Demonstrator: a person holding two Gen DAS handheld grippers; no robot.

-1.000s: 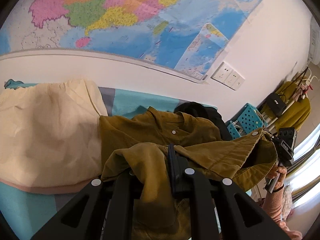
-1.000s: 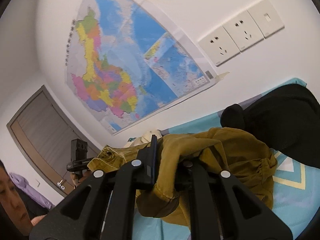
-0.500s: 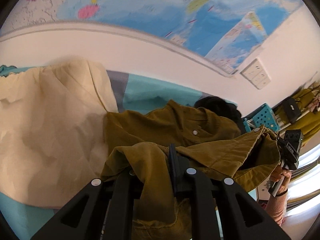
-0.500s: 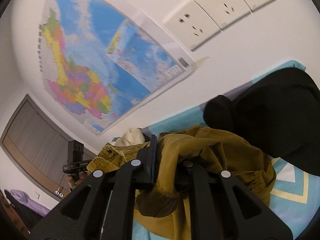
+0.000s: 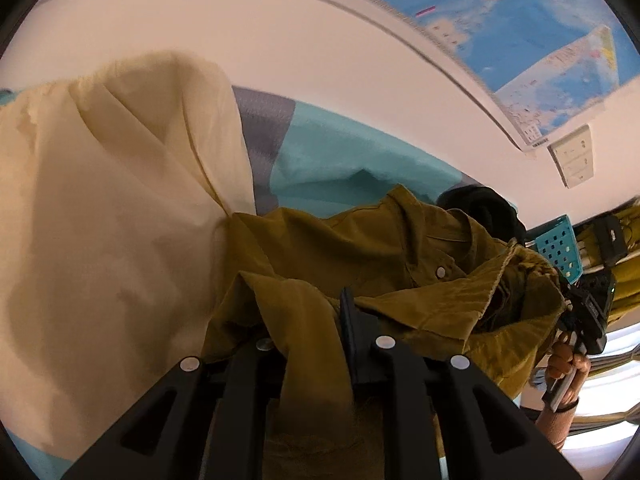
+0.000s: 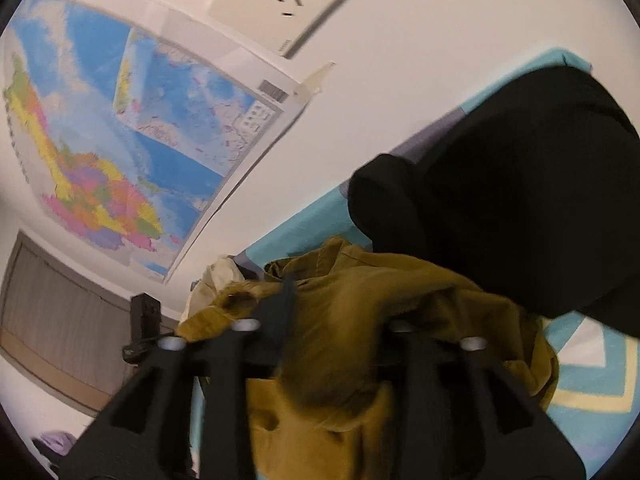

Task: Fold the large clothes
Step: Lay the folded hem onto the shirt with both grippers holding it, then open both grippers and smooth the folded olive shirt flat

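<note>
My black left gripper (image 5: pixel 320 332) and black right gripper (image 6: pixel 332 320) carry an olive-mustard shirt (image 5: pixel 360 264). At frame left lies cream cloth (image 5: pixel 112 220); the sheet (image 5: pixel 340 168) is turquoise with grey; a black garment (image 6: pixel 520 208) fills the right.

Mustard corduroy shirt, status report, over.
Left gripper shut on mustard corduroy shirt. Right gripper shut on it too. Shirt bunched above teal bedsheet. Cream garment touching left; black garment close right.

a bedroom: bed sheet (image 5: pixel 320 168), wall map (image 6: pixel 120 140), hung clothes (image 5: pixel 628 280).
</note>
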